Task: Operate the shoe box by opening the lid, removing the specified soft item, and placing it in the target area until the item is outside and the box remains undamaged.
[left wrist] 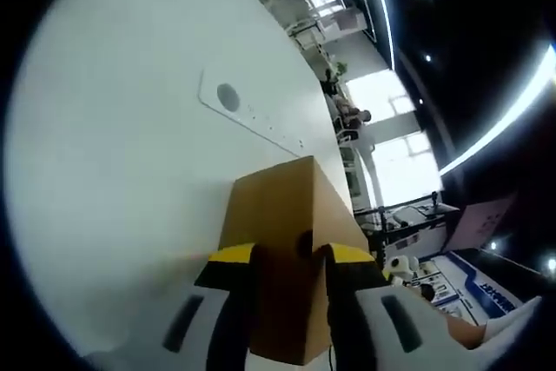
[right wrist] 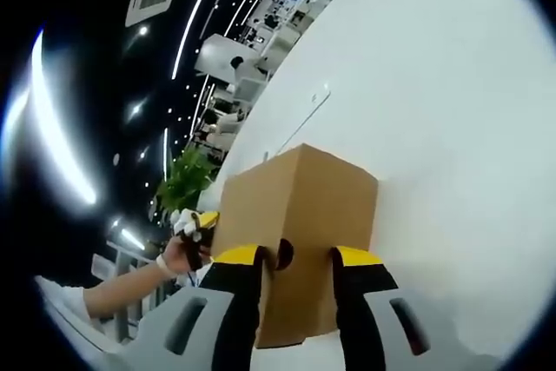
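A brown cardboard shoe box [left wrist: 282, 206] lies closed on the white table [left wrist: 113, 171]. My left gripper [left wrist: 291, 254] is open, its yellow-tipped jaws standing apart right at one end of the box, on either side of a round finger hole [left wrist: 304, 243]. In the right gripper view the same box [right wrist: 295, 197] is seen from its other end. My right gripper [right wrist: 295, 256] is open too, its jaws flanking the hole [right wrist: 283, 254] in that end. Past the box's left edge the left gripper [right wrist: 201, 221] shows, held by a person's hand [right wrist: 174, 258]. The box's contents are hidden.
The white table [right wrist: 452, 128] stretches wide around the box. A flat cable plate [left wrist: 228, 97] with a round grommet is set into it beyond the box. A green plant [right wrist: 187, 180], desks and windows stand in the room behind.
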Demonstrator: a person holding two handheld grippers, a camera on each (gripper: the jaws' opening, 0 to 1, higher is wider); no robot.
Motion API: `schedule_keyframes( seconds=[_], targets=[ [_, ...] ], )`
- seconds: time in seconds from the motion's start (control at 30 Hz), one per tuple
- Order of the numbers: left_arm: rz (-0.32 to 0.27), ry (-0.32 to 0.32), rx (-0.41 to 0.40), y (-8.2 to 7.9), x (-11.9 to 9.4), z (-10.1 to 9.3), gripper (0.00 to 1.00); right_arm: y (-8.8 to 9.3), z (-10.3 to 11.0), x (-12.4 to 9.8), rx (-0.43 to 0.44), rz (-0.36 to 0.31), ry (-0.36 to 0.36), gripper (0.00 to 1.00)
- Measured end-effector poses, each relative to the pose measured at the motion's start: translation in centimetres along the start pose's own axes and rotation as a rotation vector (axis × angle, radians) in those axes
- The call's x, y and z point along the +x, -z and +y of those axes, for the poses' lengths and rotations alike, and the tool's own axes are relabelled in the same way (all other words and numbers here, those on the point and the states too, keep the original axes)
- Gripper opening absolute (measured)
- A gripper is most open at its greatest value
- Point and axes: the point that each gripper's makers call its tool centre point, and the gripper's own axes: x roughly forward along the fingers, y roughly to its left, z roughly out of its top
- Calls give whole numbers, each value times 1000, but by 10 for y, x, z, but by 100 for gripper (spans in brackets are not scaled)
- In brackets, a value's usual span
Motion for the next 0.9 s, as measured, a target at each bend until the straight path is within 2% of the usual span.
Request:
schedule_keyframes(
  seconds=[0.5, 0.67, 0.8, 0.9],
  targets=[
    [-45, 2, -9, 1, -1, 1, 30, 0, 1, 0, -6, 42, 10, 30],
    [-58, 4, -18, 1, -2, 0, 30, 1, 1, 0, 0, 25, 8, 31],
    [-64, -2, -19, 2, -2, 0, 30, 1, 0, 0, -5, 36, 4, 31],
    [-57, -5, -26, 2, -2, 0, 30, 0, 1, 0, 7, 15, 2, 31]
  ],
)
